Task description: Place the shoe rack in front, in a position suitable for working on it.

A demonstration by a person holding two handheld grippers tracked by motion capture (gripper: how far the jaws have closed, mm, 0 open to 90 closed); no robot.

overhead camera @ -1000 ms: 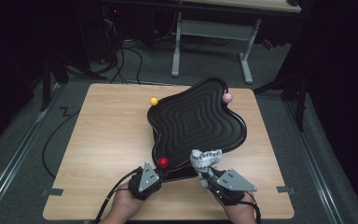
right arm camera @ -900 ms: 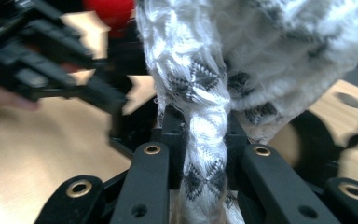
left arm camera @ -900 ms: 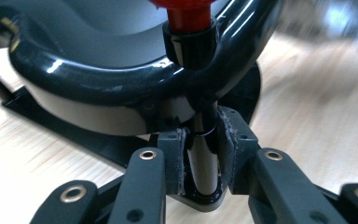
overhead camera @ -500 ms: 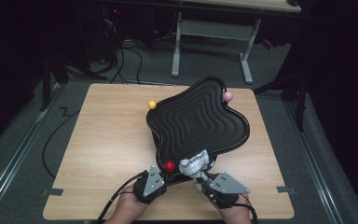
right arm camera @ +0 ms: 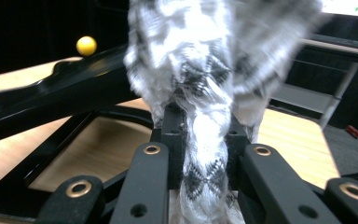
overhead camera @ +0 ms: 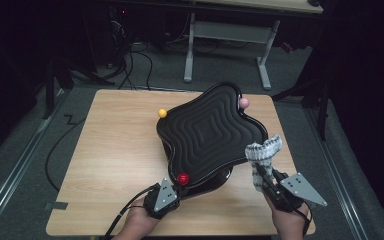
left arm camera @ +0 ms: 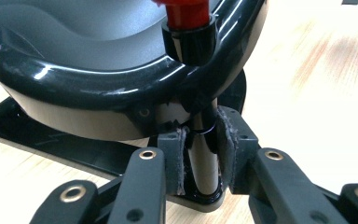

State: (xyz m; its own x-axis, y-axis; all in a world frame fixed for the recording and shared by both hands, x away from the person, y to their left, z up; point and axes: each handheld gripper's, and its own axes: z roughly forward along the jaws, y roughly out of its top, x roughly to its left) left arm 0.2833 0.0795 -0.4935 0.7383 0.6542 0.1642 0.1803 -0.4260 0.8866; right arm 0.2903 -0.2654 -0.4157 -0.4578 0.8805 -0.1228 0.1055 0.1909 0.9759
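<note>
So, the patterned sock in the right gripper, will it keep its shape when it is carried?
Probably not. The sock looks soft knit: its free end flops over above the right gripper, so it will likely sag and swing. It seems light and unlikely to break. Pinched between the pads, the fabric should hardly slip.

The worktop (overhead camera: 105, 165) is a pale wood-grain rectangle that fills the middle of the high view, its near edge at the bottom of the frame. Its left half is bare board. On the right half stands a black stand (overhead camera: 207, 135) with a wavy-edged ridged top, its flat base frame (left arm camera: 51, 144) resting on the wood. A small grey strip of tape (overhead camera: 56, 205) sticks at the lower left corner. The worktop stands on dark grey floor (overhead camera: 25, 150), where black cables trail at the left.
</note>
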